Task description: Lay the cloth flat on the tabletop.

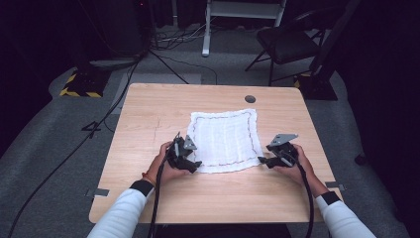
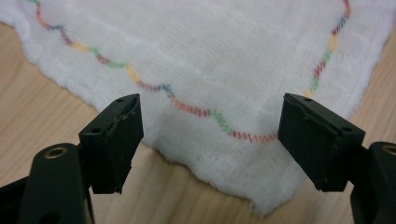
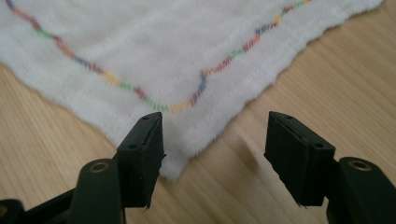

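A white cloth [image 1: 225,139] with a wavy multicolour stitched border lies spread flat on the wooden table [image 1: 148,109]. My left gripper [image 1: 192,165] sits at the cloth's near left corner. In the left gripper view that corner [image 2: 261,186] lies on the wood between and under the jaws of the left gripper [image 2: 212,109], which stand wide apart and press on nothing. My right gripper [image 1: 266,161] is at the near right corner. In the right gripper view the corner [image 3: 177,158] lies just beside the left jaw of the right gripper [image 3: 215,123], also open and empty.
A round dark grommet [image 1: 250,98] sits in the table's far edge, beyond the cloth. On the grey floor behind are a black folding chair [image 1: 287,42], a white frame leg [image 1: 207,29], trailing cables [image 1: 114,106] and a yellow-black striped base [image 1: 79,88].
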A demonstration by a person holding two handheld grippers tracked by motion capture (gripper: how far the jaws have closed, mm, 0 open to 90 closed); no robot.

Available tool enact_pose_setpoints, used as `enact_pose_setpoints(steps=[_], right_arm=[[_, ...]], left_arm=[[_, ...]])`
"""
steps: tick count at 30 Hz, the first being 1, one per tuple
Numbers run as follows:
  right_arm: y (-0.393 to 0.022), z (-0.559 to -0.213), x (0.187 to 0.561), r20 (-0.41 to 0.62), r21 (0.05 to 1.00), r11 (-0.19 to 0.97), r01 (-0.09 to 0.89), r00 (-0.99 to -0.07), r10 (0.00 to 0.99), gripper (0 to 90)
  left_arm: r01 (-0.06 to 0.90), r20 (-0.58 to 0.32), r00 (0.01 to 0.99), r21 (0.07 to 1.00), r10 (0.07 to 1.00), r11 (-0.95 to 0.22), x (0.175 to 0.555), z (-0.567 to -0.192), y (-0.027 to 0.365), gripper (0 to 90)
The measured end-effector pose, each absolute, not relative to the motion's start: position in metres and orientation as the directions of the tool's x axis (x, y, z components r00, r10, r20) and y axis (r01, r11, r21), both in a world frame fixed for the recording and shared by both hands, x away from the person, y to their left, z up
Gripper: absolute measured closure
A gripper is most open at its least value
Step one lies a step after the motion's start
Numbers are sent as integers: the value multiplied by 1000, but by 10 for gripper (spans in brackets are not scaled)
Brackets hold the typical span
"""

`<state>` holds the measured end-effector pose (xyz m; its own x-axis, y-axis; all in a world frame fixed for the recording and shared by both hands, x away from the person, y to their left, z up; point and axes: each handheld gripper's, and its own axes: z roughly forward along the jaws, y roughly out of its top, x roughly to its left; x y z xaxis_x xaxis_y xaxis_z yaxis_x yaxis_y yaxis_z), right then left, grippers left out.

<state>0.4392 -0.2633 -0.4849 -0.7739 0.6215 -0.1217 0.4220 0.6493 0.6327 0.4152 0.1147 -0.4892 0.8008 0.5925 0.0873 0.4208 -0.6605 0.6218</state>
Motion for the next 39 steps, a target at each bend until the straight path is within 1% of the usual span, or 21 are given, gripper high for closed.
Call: enact_pose_setpoints(steps=[1, 4, 5, 7, 9, 10, 11, 14, 18, 21, 23, 24, 25, 26, 28, 29, 32, 36, 39], right_arm=[[-266, -486, 437, -113, 643, 638, 423, -772, 626, 379], [-270, -486, 435, -100, 647, 626, 436, -765, 636, 375], [-275, -487, 431, -65, 649, 608, 458, -763, 644, 410], [-277, -487, 429, -49, 651, 598, 468, -760, 648, 414], [-282, -487, 418, -37, 647, 591, 482, -754, 655, 415], [-283, -487, 414, -37, 647, 590, 483, -753, 657, 415], [-285, -487, 409, -39, 648, 592, 479, -755, 654, 415], [-288, -488, 397, -29, 649, 585, 486, -752, 658, 415], [-292, -488, 381, -32, 654, 580, 486, -749, 662, 407], [-295, -488, 372, -28, 650, 580, 492, -747, 664, 403], [-296, -488, 369, -27, 651, 577, 493, -745, 667, 403], [-298, -488, 363, -26, 646, 576, 500, -741, 671, 393], [-298, -488, 363, -26, 646, 576, 500, -741, 671, 393], [-298, -486, 359, -47, 649, 581, 490, -737, 674, 372], [-299, -485, 358, -43, 654, 578, 489, -738, 673, 369], [-300, -482, 357, -42, 672, 563, 481, -734, 678, 362], [-298, -477, 359, -43, 701, 543, 462, -733, 679, 351], [-287, -473, 360, -66, 715, 559, 420, -755, 652, 337], [-280, -472, 362, -73, 721, 566, 400, -769, 636, 335]], left_arm=[[421, 87, 801, 622, 592, -660, 415, -489, 115, 243], [426, 80, 799, 623, 596, -656, 414, -489, 117, 243], [450, 60, 790, 620, 610, -643, 413, -490, 118, 244], [459, 45, 789, 619, 612, -637, 412, -490, 119, 244], [467, 21, 793, 620, 608, -631, 408, -491, 122, 243], [467, 21, 793, 620, 608, -631, 408, -491, 122, 243], [444, 39, 802, 628, 596, -639, 402, -491, 121, 246], [442, 30, 811, 622, 584, -646, 396, -491, 120, 243], [415, 35, 832, 621, 553, -665, 381, -490, 120, 242], [417, 27, 836, 620, 549, -664, 373, -489, 123, 241], [413, 35, 835, 618, 549, -669, 370, -489, 124, 233], [409, 49, 832, 620, 553, -670, 365, -488, 128, 204], [409, 49, 832, 620, 553, -670, 365, -488, 128, 196], [408, 45, 829, 632, 557, -658, 361, -486, 133, 198], [409, 45, 825, 639, 563, -651, 359, -484, 136, 196], [410, 44, 821, 650, 570, -640, 361, -481, 142, 193], [420, 41, 810, 656, 585, -627, 367, -479, 148, 193], [445, 25, 792, 661, 610, -604, 378, -478, 155, 192], [448, 31, 778, 673, 627, -589, 385, -475, 160, 193]])
